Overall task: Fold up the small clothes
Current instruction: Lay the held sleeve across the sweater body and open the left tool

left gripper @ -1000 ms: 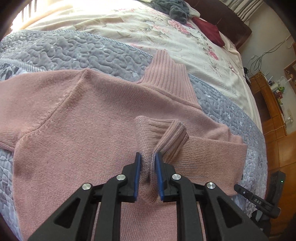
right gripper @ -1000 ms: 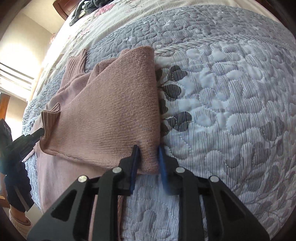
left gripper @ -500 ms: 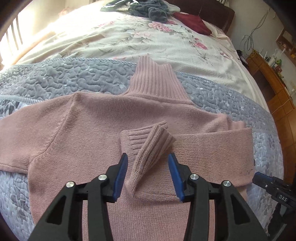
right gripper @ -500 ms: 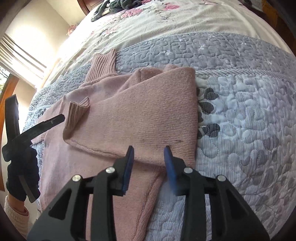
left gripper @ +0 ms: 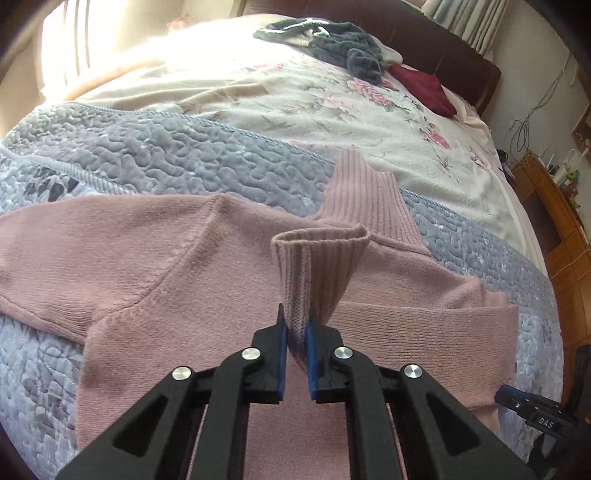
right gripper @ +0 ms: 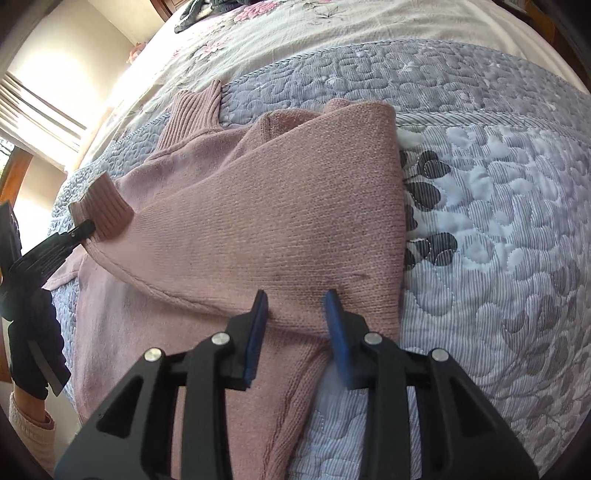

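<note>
Two grippers are splitting roles: the left gripper, open half a second ago, is pinching the ribbed cuff at frame centre again, lifting it off the pink knitted turtleneck sweater lying on the grey quilted bedspread, while the right gripper is hovering spread over the folded sleeve, so that fold is still being adjusted.

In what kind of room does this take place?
Most likely a bedroom at home. The pink sweater lies on a bed with a grey quilt and a floral blanket. A dark headboard and a curtain stand behind it.
</note>
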Available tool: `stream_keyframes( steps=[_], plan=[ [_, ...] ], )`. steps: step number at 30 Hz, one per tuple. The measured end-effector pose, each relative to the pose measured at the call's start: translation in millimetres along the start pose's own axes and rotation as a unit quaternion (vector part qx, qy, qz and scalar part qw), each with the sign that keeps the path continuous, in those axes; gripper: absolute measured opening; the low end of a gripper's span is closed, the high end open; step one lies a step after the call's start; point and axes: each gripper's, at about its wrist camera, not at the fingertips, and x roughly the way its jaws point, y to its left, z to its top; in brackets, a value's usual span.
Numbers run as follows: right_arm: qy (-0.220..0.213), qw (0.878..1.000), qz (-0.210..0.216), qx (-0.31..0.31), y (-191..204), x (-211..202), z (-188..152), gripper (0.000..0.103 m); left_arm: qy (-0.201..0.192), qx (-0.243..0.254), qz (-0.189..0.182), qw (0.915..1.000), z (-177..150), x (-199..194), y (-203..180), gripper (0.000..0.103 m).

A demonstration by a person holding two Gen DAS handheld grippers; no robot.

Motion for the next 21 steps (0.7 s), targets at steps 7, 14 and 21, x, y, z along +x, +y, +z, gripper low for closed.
stream_keyframes(
  steps=[7, 14, 21],
  plan=[
    [0.004, 1.000, -0.006, -0.013, 17, -1, 4, 0.034, 0.022, -0.031, 0.080, 0.9961, -6, -6, 57, 0.016],
    [0.000, 0.999, 0.022, -0.026, 43, -5, 13, 0.034, 0.001, 0.035, 0.021, 0.9991, -10, -17, 8, 0.020],
    [0.035, 0.999, -0.008, -0.021, 41, 32, 8, 0.033, 0.090, 0.044, 0.019, 0.9948, -30, 44, -8, 0.023]
  ],
)
